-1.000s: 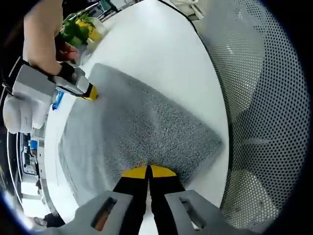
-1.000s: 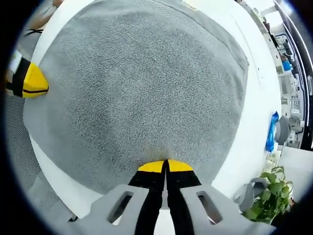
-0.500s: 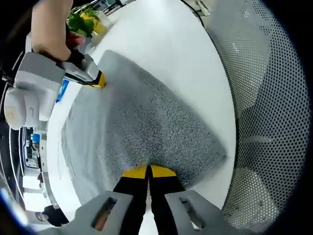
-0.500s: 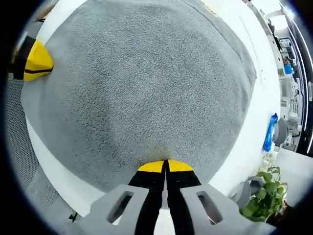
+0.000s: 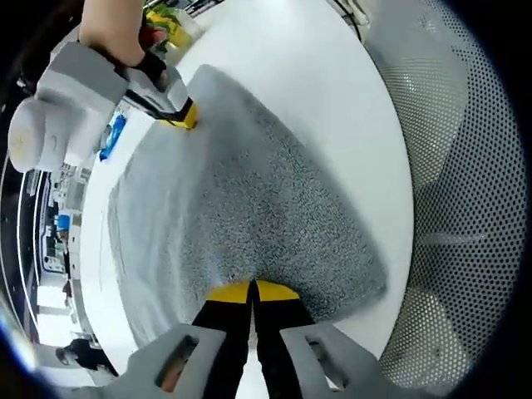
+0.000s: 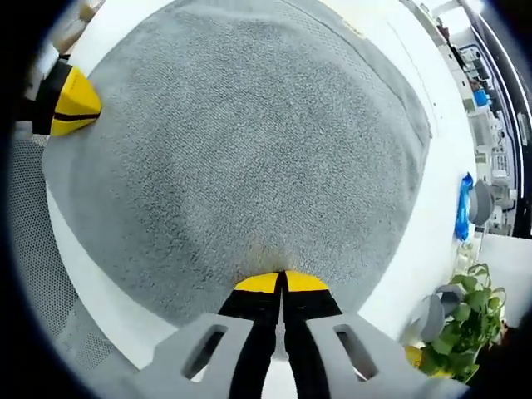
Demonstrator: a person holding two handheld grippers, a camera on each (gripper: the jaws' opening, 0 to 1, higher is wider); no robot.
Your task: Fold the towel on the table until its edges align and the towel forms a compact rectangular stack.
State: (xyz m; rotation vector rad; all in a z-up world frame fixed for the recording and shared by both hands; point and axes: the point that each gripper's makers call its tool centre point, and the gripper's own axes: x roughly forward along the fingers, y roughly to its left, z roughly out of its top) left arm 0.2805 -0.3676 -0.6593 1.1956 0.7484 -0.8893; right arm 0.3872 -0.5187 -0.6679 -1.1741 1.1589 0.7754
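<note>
A grey towel [image 5: 249, 208] lies folded on the white table [image 5: 316, 75]. My left gripper [image 5: 252, 291] is shut on the towel's near corner, its yellow tips pinching the cloth. In the left gripper view the right gripper [image 5: 184, 115] comes in at the upper left, held by a hand, and is shut on the far corner. In the right gripper view the towel [image 6: 241, 150] spreads wide, and my right gripper [image 6: 281, 283] is shut on its near edge. The left gripper [image 6: 73, 101] shows at the left edge, closed on the towel's corner.
A green potted plant [image 6: 465, 324] and a blue object [image 6: 463, 218] sit at the table's right side in the right gripper view. A white perforated mesh surface [image 5: 465, 166] lies beyond the table edge. Desks with clutter stand in the background.
Both views have shifted a little as the hands moved. The towel corners stay pinched, and in the left gripper view the right gripper has drawn slightly farther up and right along the towel.
</note>
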